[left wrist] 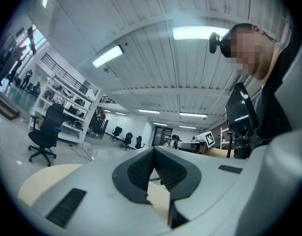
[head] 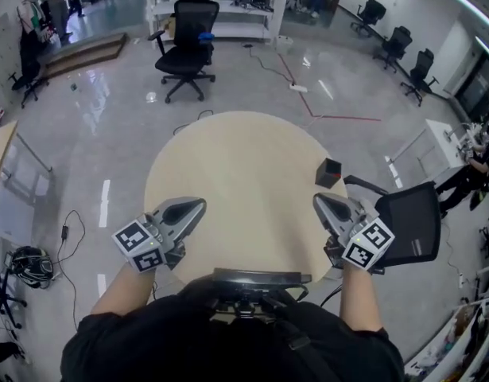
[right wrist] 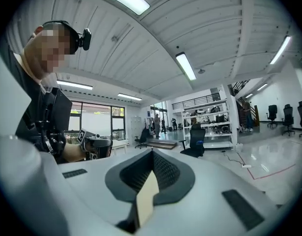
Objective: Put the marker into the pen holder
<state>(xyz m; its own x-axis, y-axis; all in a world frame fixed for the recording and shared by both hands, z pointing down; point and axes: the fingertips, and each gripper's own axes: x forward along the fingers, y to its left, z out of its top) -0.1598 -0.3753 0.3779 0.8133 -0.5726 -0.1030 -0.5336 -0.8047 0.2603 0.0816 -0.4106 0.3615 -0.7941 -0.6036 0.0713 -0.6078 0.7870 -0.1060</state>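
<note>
- The marker is not showing in any view — not on the table, not between either pair of jaws — so its look and whereabouts cannot be told from here.
- Judging from the task alone, a marker is likely light and stiff, with a smooth round barrel that rolls and slips. The middle of the barrel would be the safest place to take hold, pinched crosswise.
- The pen holder (head: 328, 173) is standing upright on the right part of the table, near its edge. It is looking like a small dark boxy cup with an open top.
- It is probably light enough to slide or tip if a marker is pushed in at an angle, so a straight drop from above would suit it.
- The right gripper (head: 317, 201) is hovering near the pen holder, just short of it, with its claw pressed together and nothing pinched — its own view is showing the two pads meeting.
- The left gripper (head: 201, 204) is resting low over the near left of the table, its claw likewise pressed together and empty.
- The round pale table (head: 244, 157) is otherwise showing only bare wood.
- A black office chair (head: 187, 42) is standing well beyond it on the glossy floor.
</note>
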